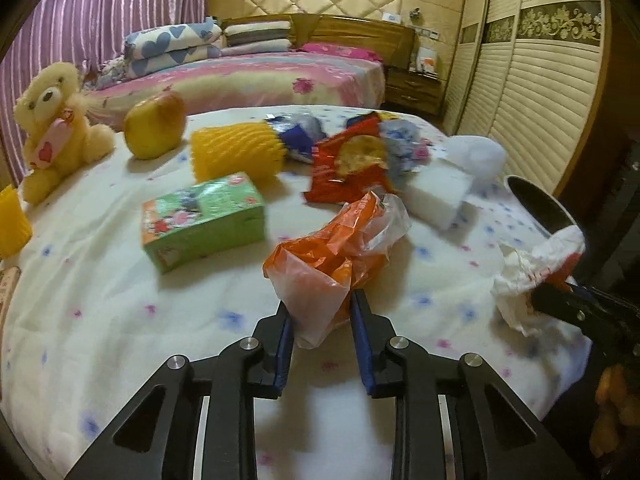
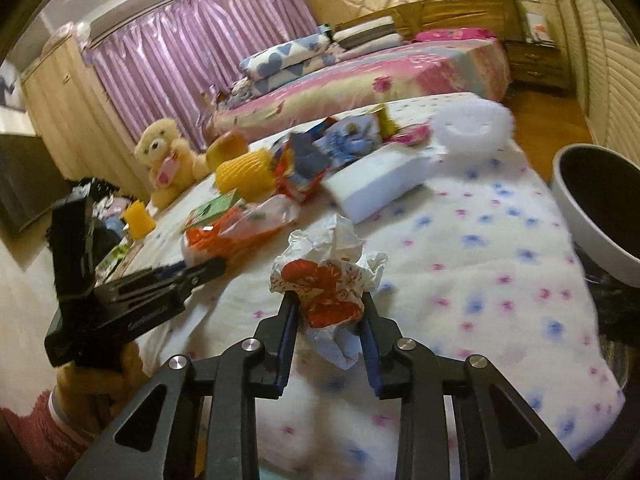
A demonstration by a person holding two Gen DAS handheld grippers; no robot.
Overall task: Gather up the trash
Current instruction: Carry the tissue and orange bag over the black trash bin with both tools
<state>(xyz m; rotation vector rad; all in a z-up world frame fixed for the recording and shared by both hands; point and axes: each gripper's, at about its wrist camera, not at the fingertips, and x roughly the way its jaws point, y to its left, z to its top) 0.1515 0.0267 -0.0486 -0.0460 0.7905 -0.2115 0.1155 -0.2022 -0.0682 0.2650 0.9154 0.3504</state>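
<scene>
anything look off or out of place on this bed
Yes: wrappers and packaging are strewn over the floral quilt, among them a torn-open red snack bag by a foam block. The left gripper clamps an orange plastic bag; the right gripper clamps a crumpled wrapper.

My left wrist cam looks down along my fingers, close over the quilt (image 1: 120,320). Right cam does likewise from the right; both share the littered quilt and the far bed (image 2: 400,68).

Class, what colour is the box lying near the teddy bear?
Green, with cartoon pictures; the box shows best in the left wrist view.
</scene>
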